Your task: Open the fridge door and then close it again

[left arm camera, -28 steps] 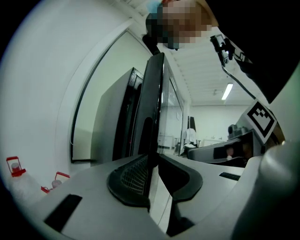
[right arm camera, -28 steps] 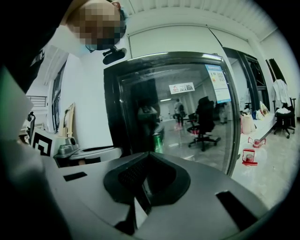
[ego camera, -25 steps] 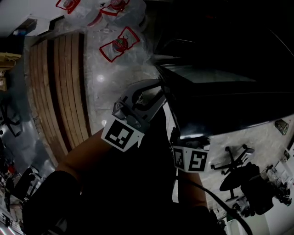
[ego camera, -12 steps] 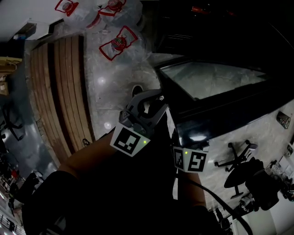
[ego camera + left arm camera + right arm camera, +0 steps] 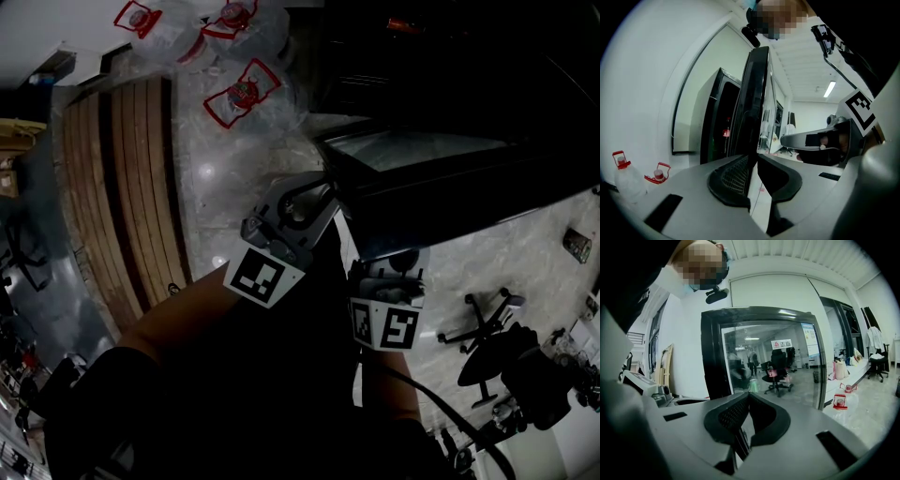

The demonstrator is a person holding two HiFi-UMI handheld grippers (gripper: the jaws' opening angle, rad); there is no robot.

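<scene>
The black fridge (image 5: 450,56) stands at the upper right of the head view, with its glass door (image 5: 441,150) swung partly out. In the left gripper view the door's dark edge (image 5: 753,103) runs straight down into the narrow slit between my left gripper's (image 5: 752,164) pads, which are shut on it. That gripper (image 5: 305,202) sits at the door's near corner in the head view. My right gripper (image 5: 749,397) is shut with nothing in it. It faces the glass door (image 5: 773,362), which mirrors the room. Its marker cube (image 5: 386,323) hangs just below the door.
Large water bottles with red handles (image 5: 248,89) stand on the marble floor to the left of the fridge; they also show as the bottles (image 5: 628,176). A slatted wooden bench (image 5: 122,187) lies further left. An office chair (image 5: 483,323) stands at the right.
The door's glass face showed wider half a second ago and is narrower now. My left gripper has shifted a little along with the door edge; the right gripper has barely moved.
</scene>
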